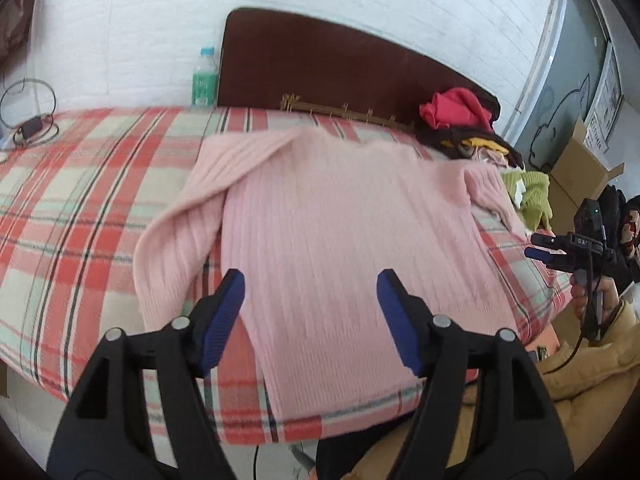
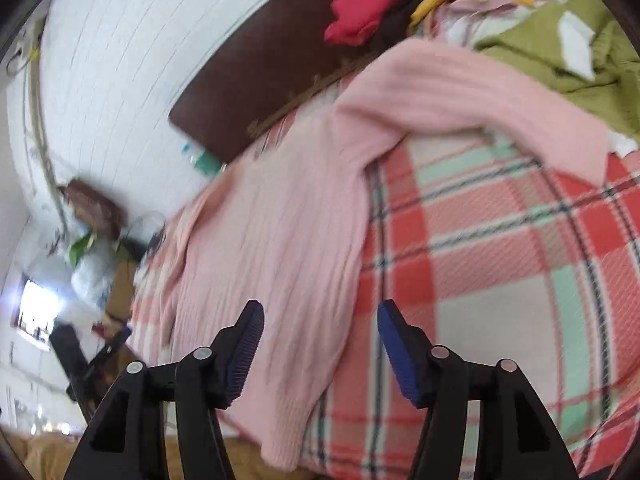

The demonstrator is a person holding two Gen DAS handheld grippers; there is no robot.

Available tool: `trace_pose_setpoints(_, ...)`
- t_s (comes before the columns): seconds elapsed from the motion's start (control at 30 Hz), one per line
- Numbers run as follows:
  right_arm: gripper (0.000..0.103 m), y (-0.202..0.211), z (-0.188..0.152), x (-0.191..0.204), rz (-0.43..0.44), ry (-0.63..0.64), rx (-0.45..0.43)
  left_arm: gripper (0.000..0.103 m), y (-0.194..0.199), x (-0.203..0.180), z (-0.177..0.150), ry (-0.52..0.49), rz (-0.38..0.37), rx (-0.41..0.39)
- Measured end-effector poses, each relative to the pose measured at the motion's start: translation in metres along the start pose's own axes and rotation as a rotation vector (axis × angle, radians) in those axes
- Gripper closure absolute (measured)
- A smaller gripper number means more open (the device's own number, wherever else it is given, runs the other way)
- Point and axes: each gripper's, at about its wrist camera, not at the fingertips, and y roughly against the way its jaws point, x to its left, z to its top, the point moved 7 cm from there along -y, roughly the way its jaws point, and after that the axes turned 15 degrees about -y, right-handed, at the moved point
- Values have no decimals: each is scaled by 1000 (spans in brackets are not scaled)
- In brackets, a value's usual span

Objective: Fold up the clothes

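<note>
White brick wall, dark brown headboard, and a bed with a red, mint and cream plaid blanket taking up most of both views. The left gripper has its blue-padded fingers spread wide with nothing between them, hovering over the near hem area of a pink ribbed sweater, which lies spread flat on the blanket with one sleeve folded down at about 9 o'clock from the body. The sweater fills the gap between the fingers and runs off toward 12 o'clock. The right gripper is spread wide too and holds nothing; in its own view the sweater's side edge passes between the fingers, with the other sleeve stretched out toward 1 o'clock over the plaid. That view is pretty blurry, so I can't say whether the pads touch the knit. From the left camera the right gripper shows up at 3 o'clock, off the bed's edge. A pile of clothes (red, dark, yellow, green) sits at the headboard end around 1 o'clock, and a green-labelled bottle stands by the wall at 11 o'clock.
</note>
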Motion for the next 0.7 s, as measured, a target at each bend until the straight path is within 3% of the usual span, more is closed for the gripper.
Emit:
trace_pose_setpoints(0.2,36,-14,62,-34,63,-174,-158,34,-57,-43,47,-46,-93,-14)
trace_pose_setpoints(0.43,37,-44,110,-67,197,-423,-240,34,-115,-105,78,-123,-231,36)
trace_pose_setpoints(0.6,38,-39,134,-73,235,-467,-358,34,-138,-128,88,-135,-293,70)
trace_pose_setpoints(0.63,41,-37,138,-75,239,-471,-372,34,-142,-130,89,-136,-300,79)
trace_pose_setpoints(0.67,57,-35,141,-76,240,-472,-386,34,-146,-132,89,-137,-302,88)
trace_pose_setpoints(0.7,80,-32,144,-76,236,-458,-401,34,-150,-133,89,-136,-304,95)
